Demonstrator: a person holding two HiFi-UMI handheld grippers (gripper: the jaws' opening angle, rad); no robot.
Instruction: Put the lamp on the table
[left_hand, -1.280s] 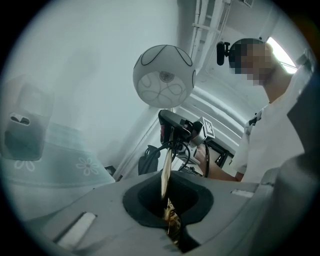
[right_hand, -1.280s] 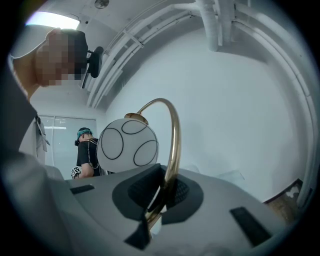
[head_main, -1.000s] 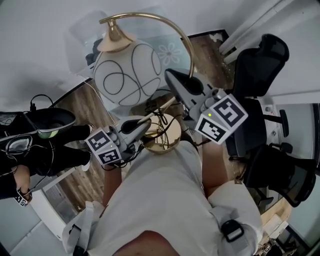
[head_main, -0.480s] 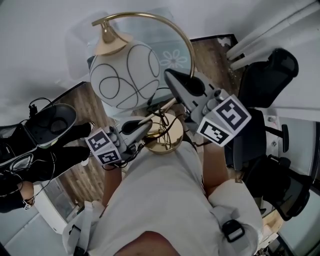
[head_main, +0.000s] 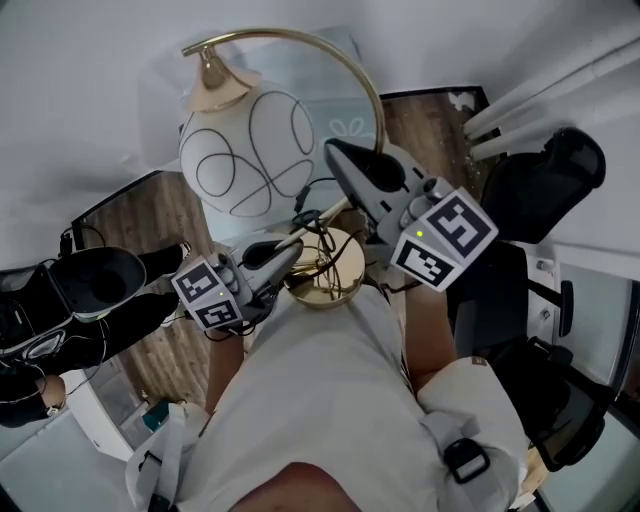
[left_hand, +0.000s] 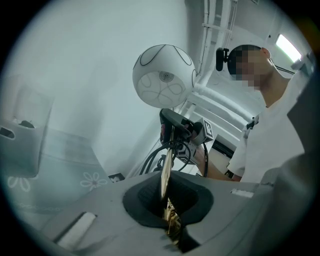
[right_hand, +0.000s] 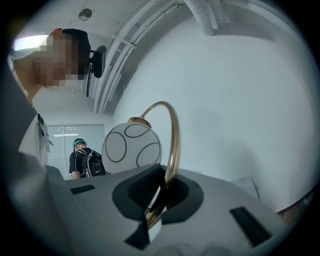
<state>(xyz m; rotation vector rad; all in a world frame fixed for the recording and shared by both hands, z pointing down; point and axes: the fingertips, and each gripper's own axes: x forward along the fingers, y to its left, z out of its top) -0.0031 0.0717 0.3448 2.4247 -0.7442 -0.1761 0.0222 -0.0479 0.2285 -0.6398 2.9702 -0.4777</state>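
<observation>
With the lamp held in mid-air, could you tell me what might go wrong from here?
The left gripper and the right gripper clamp only the thin brass arm, which could slip or twist. The globe shade hangs from its tip and might swing. Loose cord over the base could snag.

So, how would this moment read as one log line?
lamp: held aloft | left claw: shut on it near gold base | right claw: shut on gold arch

Person wore a white short-sleeved shirt (head_main: 320, 400). Black strap with buckle (head_main: 462, 461) sat at one shoulder, possibly part of a harness. Left tongs (head_main: 287, 252) and right tongs (head_main: 342, 158) were grey-bodied, each carrying a black-and-white marker cube (head_main: 443, 240).
</observation>
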